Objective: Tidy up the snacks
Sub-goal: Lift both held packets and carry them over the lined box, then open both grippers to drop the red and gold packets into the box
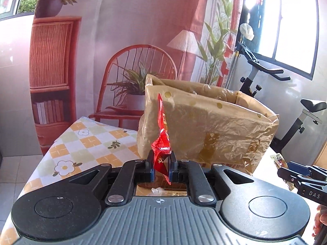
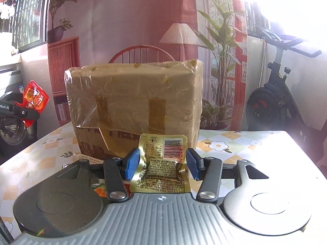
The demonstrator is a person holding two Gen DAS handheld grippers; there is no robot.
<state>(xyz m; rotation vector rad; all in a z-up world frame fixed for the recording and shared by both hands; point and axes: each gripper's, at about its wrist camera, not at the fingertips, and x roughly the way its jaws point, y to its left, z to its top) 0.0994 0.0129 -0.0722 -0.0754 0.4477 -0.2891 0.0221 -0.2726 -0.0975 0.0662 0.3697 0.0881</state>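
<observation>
My left gripper point(image 1: 161, 157) is shut on a crumpled red snack packet point(image 1: 162, 122) that stands up between its blue pads. Just beyond it sits a cardboard box point(image 1: 214, 126), open at the top and wrapped in clear plastic. My right gripper point(image 2: 162, 159) is shut on a gold foil snack packet point(image 2: 163, 169) with a barcode, squeezed inward at both sides. The box point(image 2: 132, 102) stands straight ahead of it on the table. In the right wrist view, the left gripper point(image 2: 28, 112) with the red packet point(image 2: 35, 98) is at the far left. Both packets hang above the table.
The table carries a checked cloth with flowers point(image 2: 235, 143). Below the right gripper lies some loose orange wrapping point(image 2: 100, 190). An exercise bike point(image 2: 276, 102) stands at the right behind the table. A printed room backdrop point(image 1: 122, 30) hangs behind the box.
</observation>
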